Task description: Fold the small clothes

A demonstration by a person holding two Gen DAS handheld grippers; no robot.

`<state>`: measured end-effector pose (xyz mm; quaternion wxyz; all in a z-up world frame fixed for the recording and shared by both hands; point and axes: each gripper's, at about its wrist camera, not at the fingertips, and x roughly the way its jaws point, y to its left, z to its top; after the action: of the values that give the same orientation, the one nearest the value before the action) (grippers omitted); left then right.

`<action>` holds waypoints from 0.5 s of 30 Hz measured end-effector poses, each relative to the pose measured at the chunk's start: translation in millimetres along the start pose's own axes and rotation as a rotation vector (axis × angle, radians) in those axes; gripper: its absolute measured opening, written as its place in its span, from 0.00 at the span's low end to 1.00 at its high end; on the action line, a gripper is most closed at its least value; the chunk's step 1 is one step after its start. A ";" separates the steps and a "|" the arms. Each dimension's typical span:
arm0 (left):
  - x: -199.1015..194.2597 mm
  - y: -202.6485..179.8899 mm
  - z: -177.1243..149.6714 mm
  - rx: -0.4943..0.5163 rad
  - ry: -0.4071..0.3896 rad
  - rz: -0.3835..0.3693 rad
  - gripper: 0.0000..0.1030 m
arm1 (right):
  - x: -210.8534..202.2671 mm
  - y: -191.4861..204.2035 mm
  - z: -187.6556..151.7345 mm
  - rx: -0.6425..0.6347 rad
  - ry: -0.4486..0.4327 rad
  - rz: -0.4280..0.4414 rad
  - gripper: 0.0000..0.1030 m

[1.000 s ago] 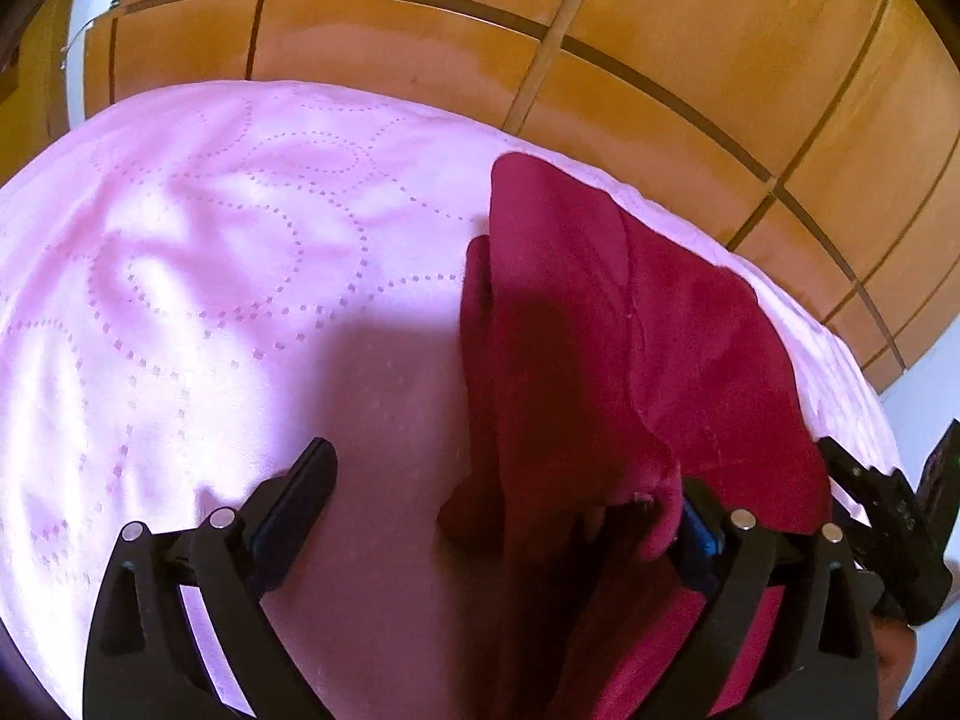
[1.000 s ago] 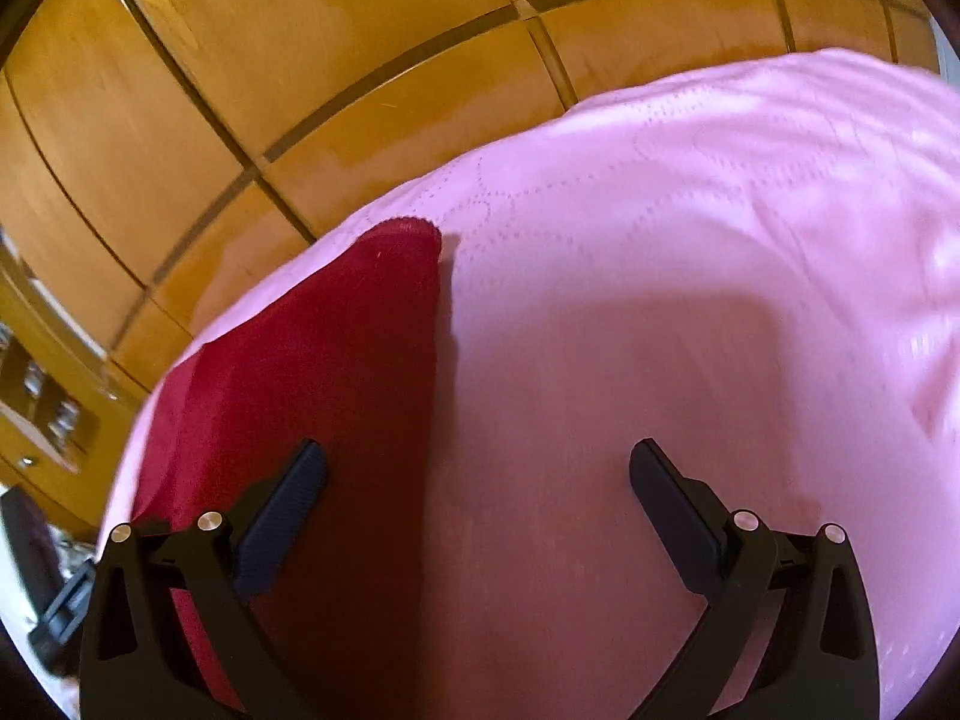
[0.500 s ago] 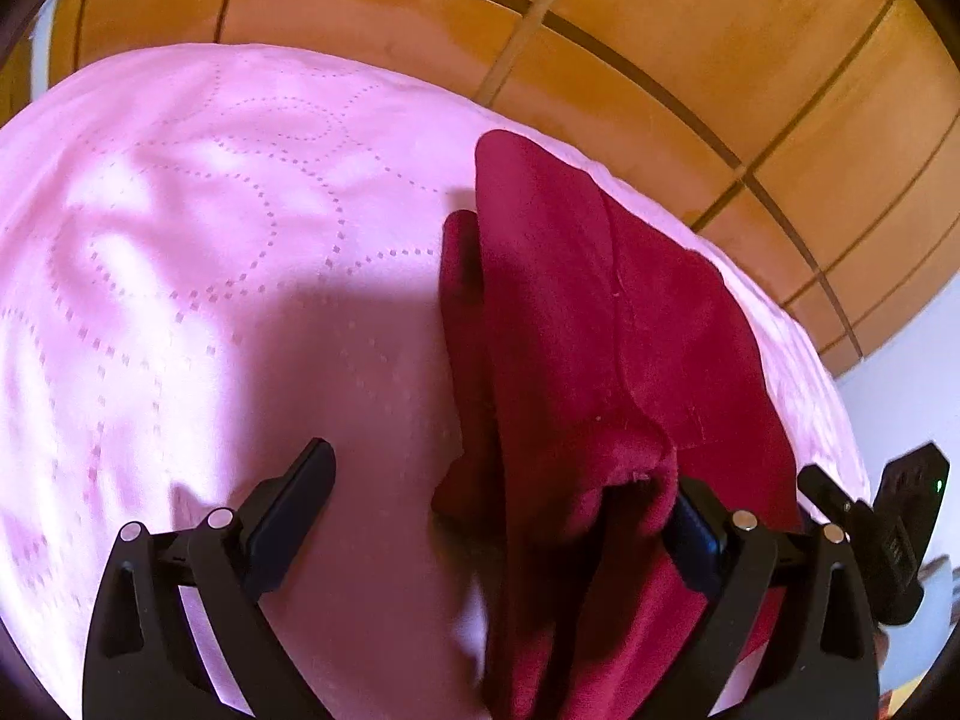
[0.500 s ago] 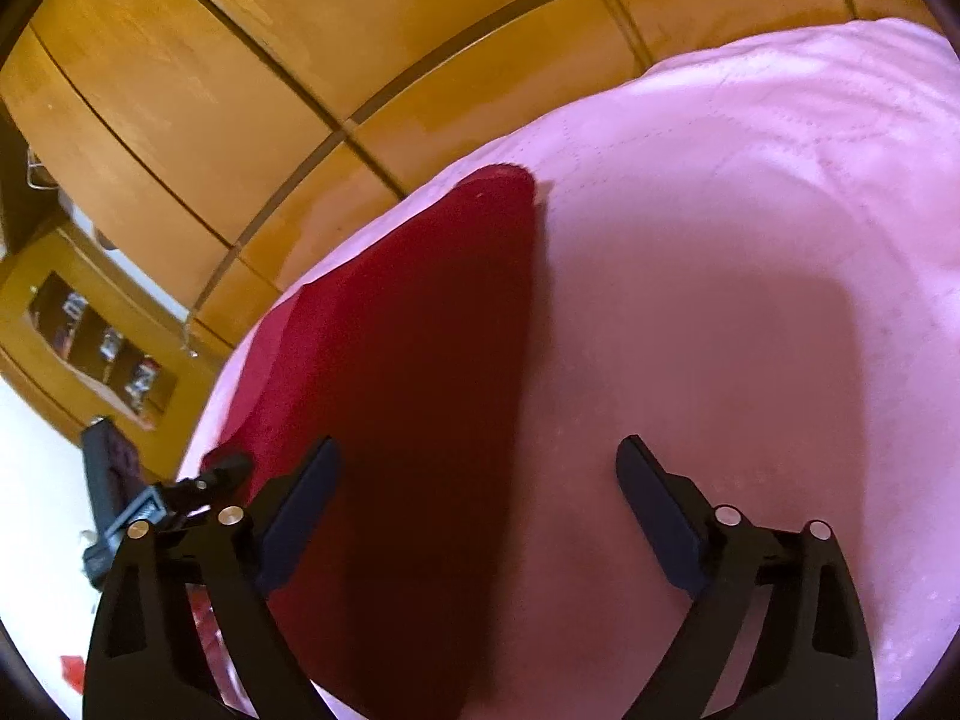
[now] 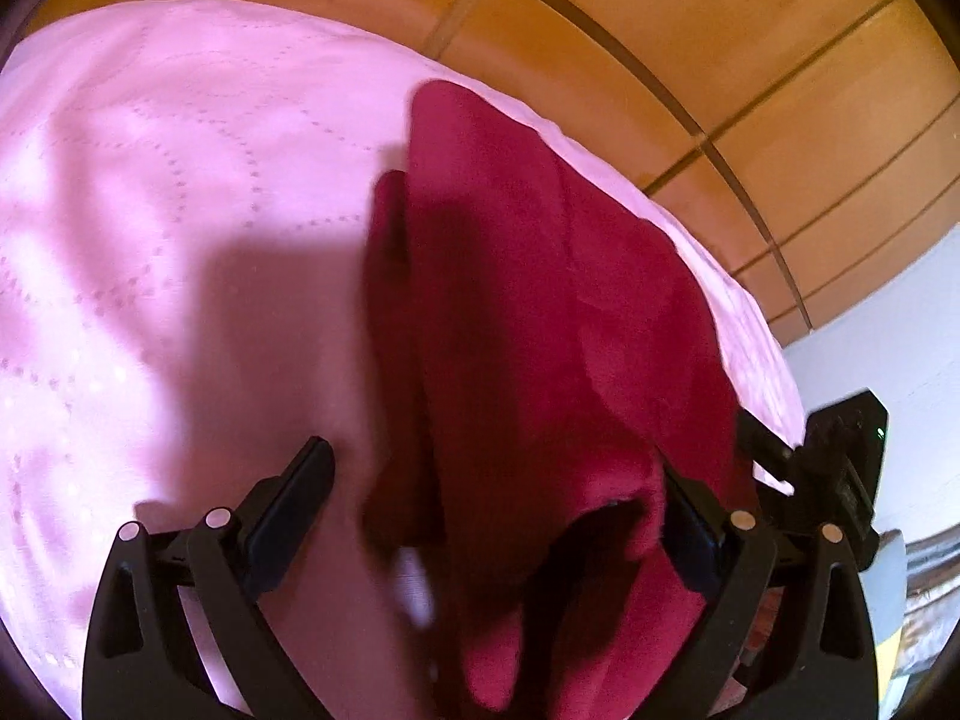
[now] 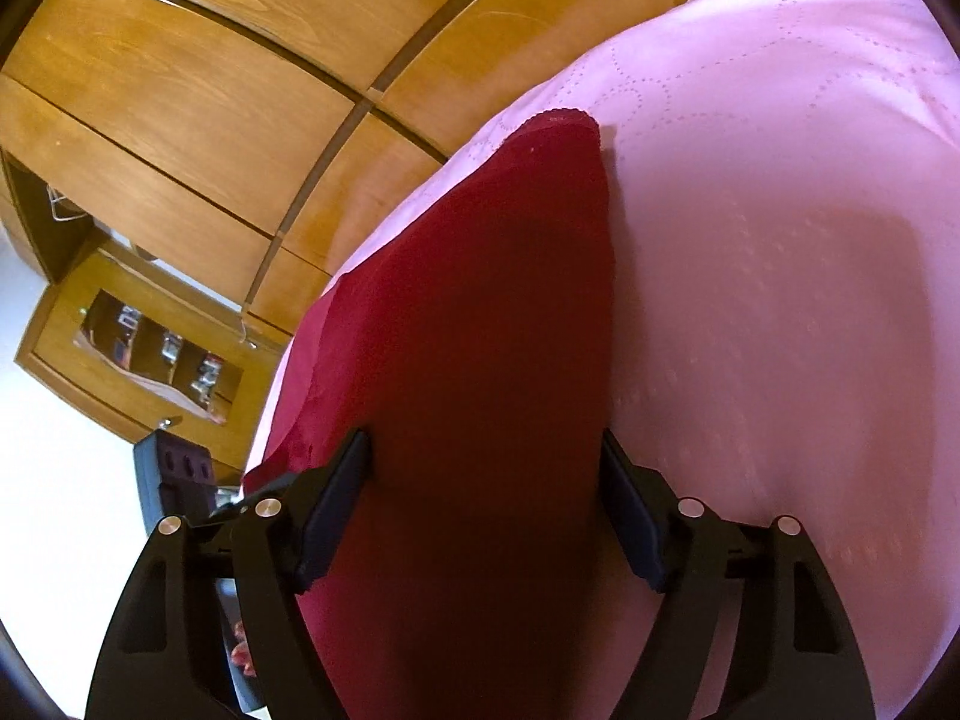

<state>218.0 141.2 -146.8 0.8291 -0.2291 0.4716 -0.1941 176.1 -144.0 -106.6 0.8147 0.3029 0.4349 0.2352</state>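
A dark red garment (image 5: 540,312) lies folded lengthwise on the pink bedspread (image 5: 150,210). In the left wrist view my left gripper (image 5: 498,498) is open, its jaws wide apart, with the garment's near end bunched between them and against the right finger (image 5: 690,534). In the right wrist view the garment (image 6: 480,360) runs away from me, and my right gripper (image 6: 486,498) is open with its jaws on either side of the cloth's near part. The right gripper also shows at the right edge of the left wrist view (image 5: 840,468).
Wooden wardrobe panels (image 5: 690,48) stand just beyond the bed's far edge. In the right wrist view a wooden cabinet with a glass front (image 6: 162,354) stands at the left, past the bed's edge. The bedspread (image 6: 780,300) stretches out to the right.
The right gripper has shifted left from the bare bedspread to straddle the garment, its jaws somewhat narrower. The left gripper has moved slightly forward, still open around the bunched end.
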 end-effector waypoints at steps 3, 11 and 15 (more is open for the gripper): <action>6.5 -11.1 1.2 0.045 0.014 0.015 0.91 | 2.6 -0.8 2.1 -0.014 -0.003 0.001 0.72; 2.7 -30.0 -2.7 0.152 -0.001 0.084 0.49 | -1.3 1.5 -6.4 -0.086 -0.026 -0.051 0.63; -1.4 -48.4 -5.4 0.219 -0.044 0.133 0.40 | -6.5 10.7 -11.1 -0.121 -0.055 -0.072 0.57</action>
<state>207.5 101.2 -121.0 0.8704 -0.1098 0.4433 -0.1839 162.1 -137.6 -100.3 0.8510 0.2436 0.4080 0.2234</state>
